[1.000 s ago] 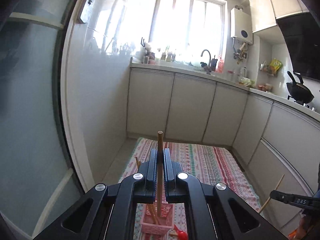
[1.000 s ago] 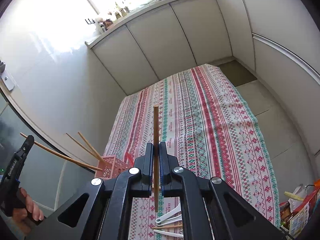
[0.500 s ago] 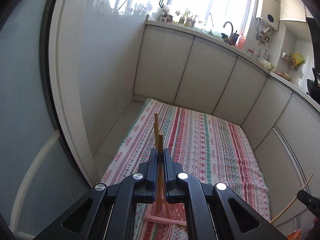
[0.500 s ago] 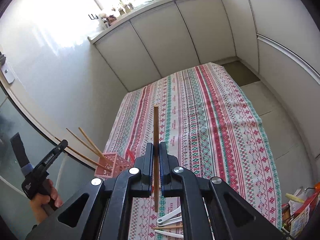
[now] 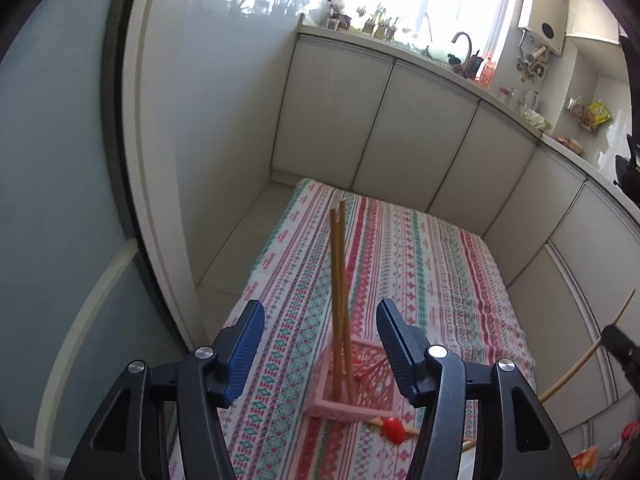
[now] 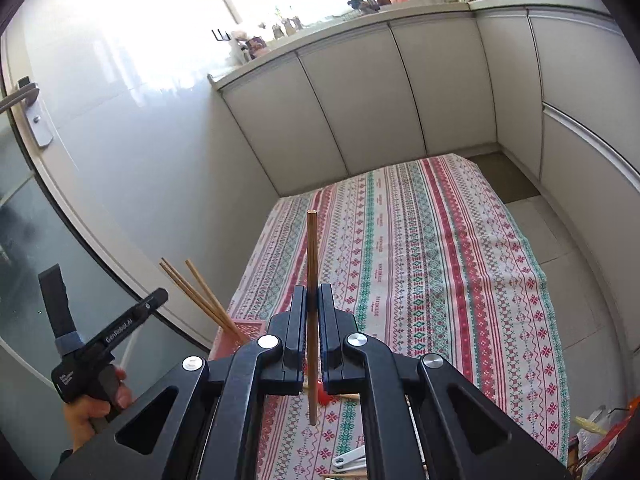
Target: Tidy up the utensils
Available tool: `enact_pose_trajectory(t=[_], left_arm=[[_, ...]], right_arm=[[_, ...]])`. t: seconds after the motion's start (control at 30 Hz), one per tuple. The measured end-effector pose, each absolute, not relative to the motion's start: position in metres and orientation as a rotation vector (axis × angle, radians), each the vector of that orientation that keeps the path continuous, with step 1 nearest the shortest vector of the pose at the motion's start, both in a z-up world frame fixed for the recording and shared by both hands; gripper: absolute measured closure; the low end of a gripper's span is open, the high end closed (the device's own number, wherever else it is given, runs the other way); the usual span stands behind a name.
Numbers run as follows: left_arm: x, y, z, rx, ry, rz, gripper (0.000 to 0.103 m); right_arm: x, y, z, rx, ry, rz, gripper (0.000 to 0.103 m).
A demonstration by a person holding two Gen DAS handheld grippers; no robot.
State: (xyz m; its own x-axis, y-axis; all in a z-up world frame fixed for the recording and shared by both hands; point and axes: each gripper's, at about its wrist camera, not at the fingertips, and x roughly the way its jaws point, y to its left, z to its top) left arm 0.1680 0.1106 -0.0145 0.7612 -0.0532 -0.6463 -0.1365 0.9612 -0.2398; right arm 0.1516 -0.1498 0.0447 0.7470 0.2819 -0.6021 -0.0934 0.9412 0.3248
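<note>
Left tool released above the basket, right tool clenched on a chopstick

The left tool (image 5: 320, 344) hangs spread wide over the pink basket (image 5: 352, 384), where wooden chopsticks (image 5: 340, 292) stand leaning. The right tool (image 6: 313, 312) grips one upright chopstick (image 6: 312, 264) above the striped desk (image 6: 440, 260). A red-tipped utensil (image 5: 394, 426) lies just beside the basket.

Your wooden chopsticks (image 5: 340, 292) stood leaning in the pink basket (image 5: 360, 384); another chopstick (image 6: 312, 312) was upright, clamped.
</note>
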Motion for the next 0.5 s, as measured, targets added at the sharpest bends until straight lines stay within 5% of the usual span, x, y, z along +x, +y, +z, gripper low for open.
enact_pose_trajectory(t=[0.13,0.5], left_arm=[[0.155,0.117,-0.034,-0.228,0.807,0.079,0.028],[0.156,0.139,-0.081,-0.256,0.983,0.094,0.026]], right_arm=[[0.158,-0.129,0.058,0.273,0.656,0.238,0.098],[0.196,-0.048,0.069,0.154,0.563,0.312,0.098]])
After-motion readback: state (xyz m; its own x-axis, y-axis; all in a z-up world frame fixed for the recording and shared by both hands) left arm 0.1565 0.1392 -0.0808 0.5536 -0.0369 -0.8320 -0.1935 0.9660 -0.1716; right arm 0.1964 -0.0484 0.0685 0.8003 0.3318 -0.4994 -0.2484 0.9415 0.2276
